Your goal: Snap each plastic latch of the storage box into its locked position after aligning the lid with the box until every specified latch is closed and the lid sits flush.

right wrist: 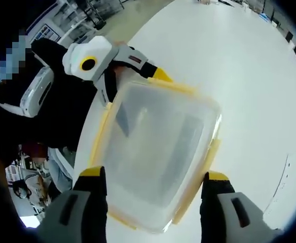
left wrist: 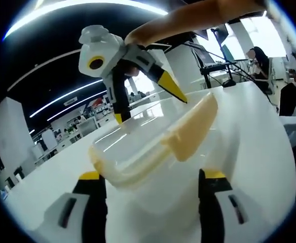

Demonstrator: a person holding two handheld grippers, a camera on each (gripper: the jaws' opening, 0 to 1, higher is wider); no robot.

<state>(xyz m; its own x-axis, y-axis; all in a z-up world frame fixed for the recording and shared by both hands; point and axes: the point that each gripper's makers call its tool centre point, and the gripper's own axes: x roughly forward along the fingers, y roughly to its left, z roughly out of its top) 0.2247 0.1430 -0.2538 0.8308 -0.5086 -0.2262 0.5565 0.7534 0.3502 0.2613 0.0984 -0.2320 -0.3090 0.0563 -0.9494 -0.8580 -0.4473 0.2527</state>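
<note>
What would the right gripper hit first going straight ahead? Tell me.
Likely the storage box's clear lid, which sits between the right gripper fingers already; beyond it is the left gripper. Depth is uncertain.

Bright overhead strips; glare, fisheye-warped edges.

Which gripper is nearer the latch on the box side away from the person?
Right: the right gripper straddles the box beside that latch; the left gripper is at the far corner.

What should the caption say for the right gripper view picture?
Two open grippers flank a clear storage box with yellow latches on a white table.
</note>
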